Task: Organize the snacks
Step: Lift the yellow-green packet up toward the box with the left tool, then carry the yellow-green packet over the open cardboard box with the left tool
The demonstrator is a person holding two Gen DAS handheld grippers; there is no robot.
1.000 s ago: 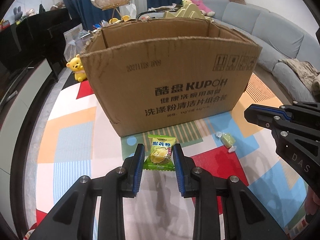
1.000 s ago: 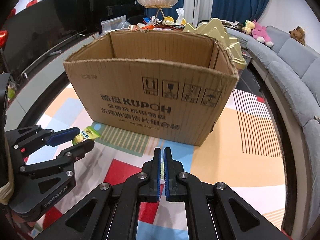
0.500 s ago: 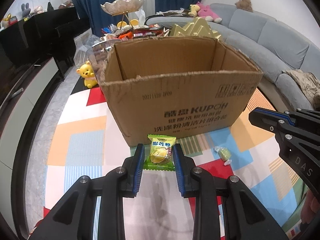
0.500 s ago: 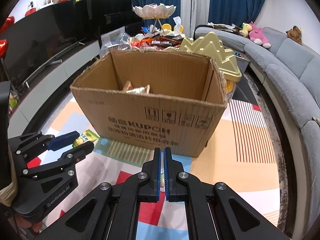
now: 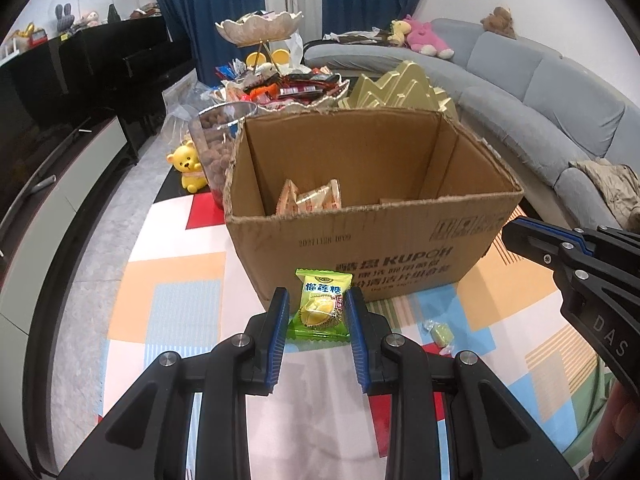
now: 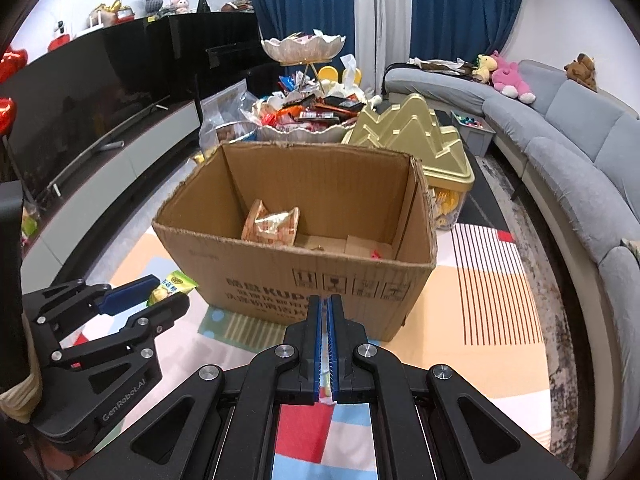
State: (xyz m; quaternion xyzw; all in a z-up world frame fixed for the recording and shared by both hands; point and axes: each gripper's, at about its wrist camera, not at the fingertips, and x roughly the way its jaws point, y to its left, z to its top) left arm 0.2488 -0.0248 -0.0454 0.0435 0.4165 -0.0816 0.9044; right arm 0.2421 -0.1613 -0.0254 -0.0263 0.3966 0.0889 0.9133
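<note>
Both grippers have risen; we now see into the box (image 5: 372, 216). Left gripper (image 5: 318, 312) pinches the candy (image 5: 320, 306); right gripper (image 6: 325, 320) looks shut, perhaps on something thin. Carry the candy past the rim before releasing.

The cardboard box (image 6: 304, 248) stands open-topped with bare floor right of the orange packets (image 6: 272, 226) inside it, while its near wall blocks a level approach and heaped snack bowls (image 6: 308, 120) crowd behind it
</note>
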